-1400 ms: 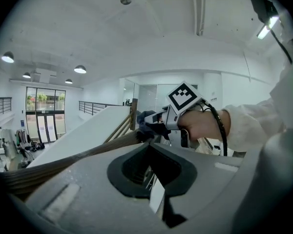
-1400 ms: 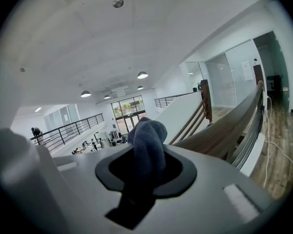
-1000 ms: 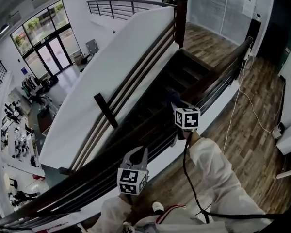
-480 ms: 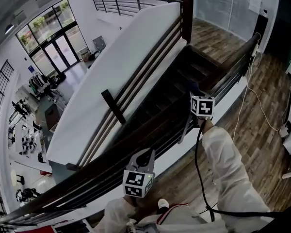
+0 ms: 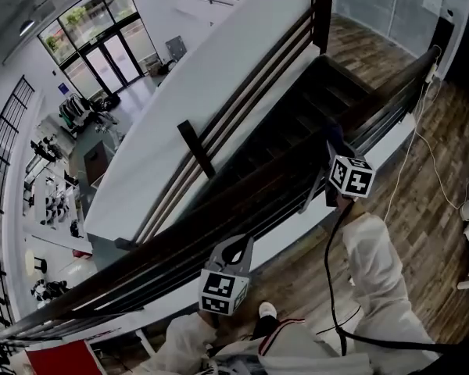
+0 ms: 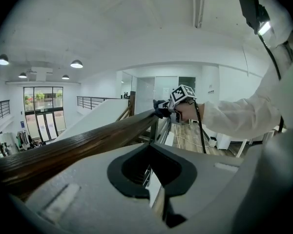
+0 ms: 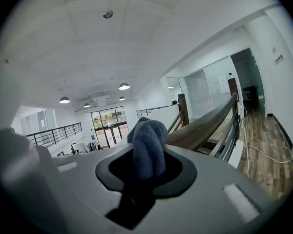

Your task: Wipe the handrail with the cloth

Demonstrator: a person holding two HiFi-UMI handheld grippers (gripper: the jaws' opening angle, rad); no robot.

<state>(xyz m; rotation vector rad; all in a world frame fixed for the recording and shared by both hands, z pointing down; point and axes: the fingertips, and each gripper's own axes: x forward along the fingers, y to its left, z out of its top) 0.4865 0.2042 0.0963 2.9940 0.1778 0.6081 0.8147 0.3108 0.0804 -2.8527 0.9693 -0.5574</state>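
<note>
R gripper slid along handrail, cloth clamped in it; L gripper closed, empty.

Right gripper, clamped on the cloth, travelled farther along the handrail — away from the left gripper — and its arm reached out further.

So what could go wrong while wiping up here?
The cloth is only pinched in the right claw. If it slips out on the handrail, it could drop into the stairwell. The black cable hanging from that claw might also catch on the handrail.
</note>
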